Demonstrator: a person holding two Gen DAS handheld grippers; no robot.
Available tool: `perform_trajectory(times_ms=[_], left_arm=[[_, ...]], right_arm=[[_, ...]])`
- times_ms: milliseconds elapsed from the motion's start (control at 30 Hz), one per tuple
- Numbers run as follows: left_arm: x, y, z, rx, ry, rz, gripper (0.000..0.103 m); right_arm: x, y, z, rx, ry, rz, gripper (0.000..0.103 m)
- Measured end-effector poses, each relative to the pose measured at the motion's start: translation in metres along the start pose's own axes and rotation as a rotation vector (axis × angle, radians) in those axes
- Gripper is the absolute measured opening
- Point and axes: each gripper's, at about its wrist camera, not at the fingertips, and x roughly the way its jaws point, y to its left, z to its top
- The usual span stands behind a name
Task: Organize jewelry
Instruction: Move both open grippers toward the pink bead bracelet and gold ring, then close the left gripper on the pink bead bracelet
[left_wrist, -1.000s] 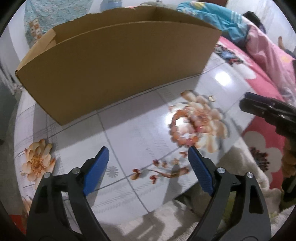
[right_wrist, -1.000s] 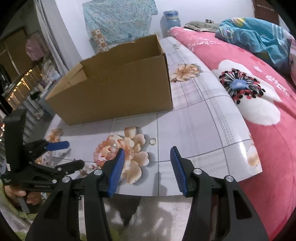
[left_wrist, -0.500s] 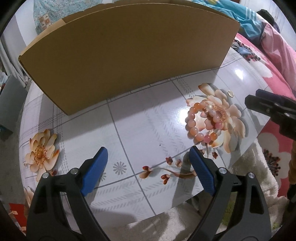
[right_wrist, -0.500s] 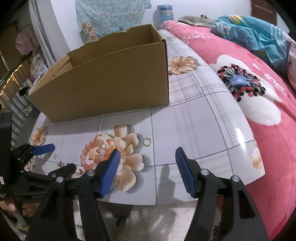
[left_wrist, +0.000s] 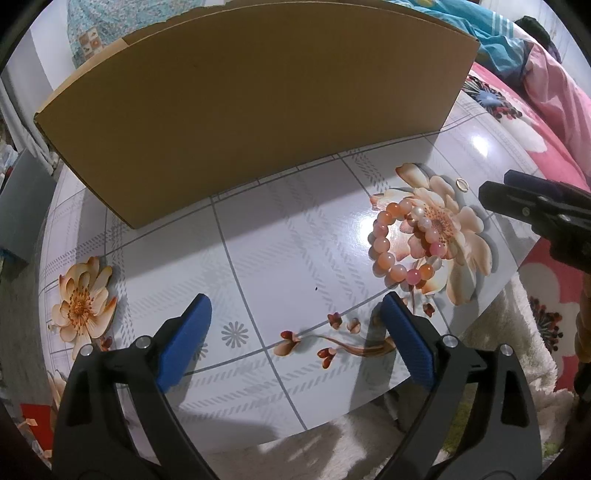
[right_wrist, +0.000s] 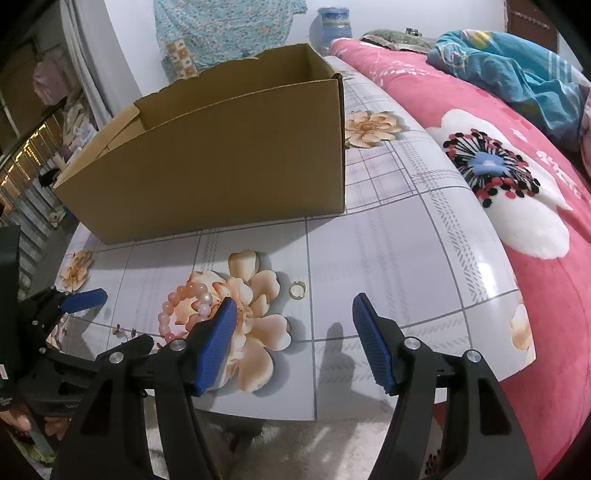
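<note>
Both claws hang over the flowered table, and neither has anything in it. The left claw is spread wide and its jaws are opening further, blue pads far apart with only bare tabletop between them. The bead bracelet lies up and to the right of it, beyond the tip of its right-hand pad, not between the pads and not touched. It rests flat on the big printed peach flower, pink and orange beads in a loop.

Over on the other side, the right claw stands released too, pads apart, nothing pinched. From its own camera the bracelet sits to the left, partly hidden behind the left-hand pad; whether that pad touches the beads, I can't tell. The small gold ring lies just ahead of the gap between the pads, clear of both, flat on the table beside the flower petals. In the left view the ring is just beyond the bracelet, near the right claw's tip.

The open cardboard box stands farther back on the table, well apart from ring and bracelet. A pink flowered blanket lies along the right edge.
</note>
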Motion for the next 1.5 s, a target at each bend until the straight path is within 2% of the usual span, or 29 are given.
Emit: perform_trajectory(times_ms=[267,733,833,967,1033,1067,1100,1133,1267,1367,1500], left_arm=[[0.001,0.001,0.0,-0.02,0.001,0.01,0.094],[-0.007,0.006,-0.018,-0.07,-0.038,0.042,0.095],[-0.02,0.003,-0.024,-0.055,-0.103,0.05,0.095],[-0.043,-0.016,-0.026,0.036,-0.212,-0.01,0.094],[-0.047,-0.029,-0.025,0.083,-0.234,-0.052,0.094],[-0.048,-0.034,-0.024,0.103,-0.239,-0.073,0.091],[-0.048,-0.039,-0.023,0.122,-0.243,-0.09,0.082],[-0.047,-0.048,-0.022,0.148,-0.24,-0.106,0.078],[-0.038,-0.065,-0.017,0.205,-0.201,-0.13,0.056],[-0.031,-0.067,-0.016,0.217,-0.169,-0.126,0.044],[-0.023,-0.066,-0.012,0.226,-0.141,-0.105,0.035]], right_arm=[[0.006,-0.002,0.008,-0.015,-0.012,0.033,0.064],[0.012,-0.011,0.022,-0.066,-0.06,0.156,0.064],[0.009,-0.017,0.018,-0.078,-0.08,0.164,0.064],[0.005,-0.021,0.01,-0.103,-0.106,0.177,0.064],[0.006,-0.022,0.006,-0.121,-0.112,0.178,0.064],[0.006,-0.021,0.004,-0.134,-0.115,0.18,0.064],[0.007,-0.021,0.003,-0.142,-0.116,0.179,0.064],[0.008,-0.019,0.002,-0.158,-0.116,0.175,0.064],[0.01,-0.014,-0.002,-0.199,-0.121,0.168,0.064],[0.01,-0.015,-0.002,-0.206,-0.129,0.188,0.064],[0.011,-0.02,-0.002,-0.203,-0.14,0.205,0.064]])
